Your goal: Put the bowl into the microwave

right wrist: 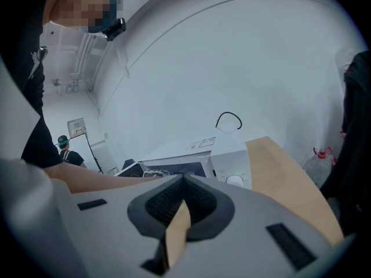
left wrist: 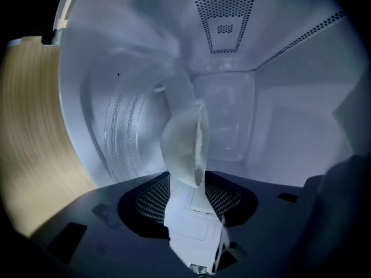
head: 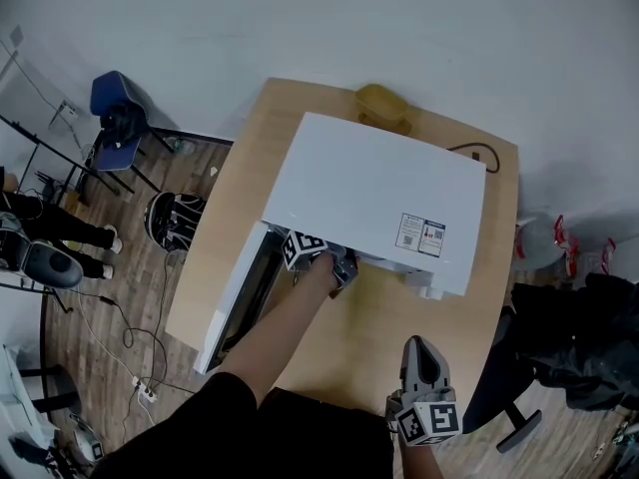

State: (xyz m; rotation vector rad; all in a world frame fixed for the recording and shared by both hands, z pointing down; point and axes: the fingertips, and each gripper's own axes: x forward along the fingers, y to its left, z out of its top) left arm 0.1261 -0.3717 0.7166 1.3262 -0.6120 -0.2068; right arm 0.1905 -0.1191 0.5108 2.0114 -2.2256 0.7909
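Left tool [left wrist: 194, 184] is clamped on the rim of the bowl [left wrist: 184, 146], which is held edge-on inside the microwave [head: 374, 193] cavity, near its glass turntable [left wrist: 124, 132]. Right tool [right wrist: 183, 198] has its jaws together and empty, in front of the microwave, over the counter [head: 374, 327].

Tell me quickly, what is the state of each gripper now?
Left gripper: closed on the bowl, inside the microwave.
Right gripper: closed, holding nothing.
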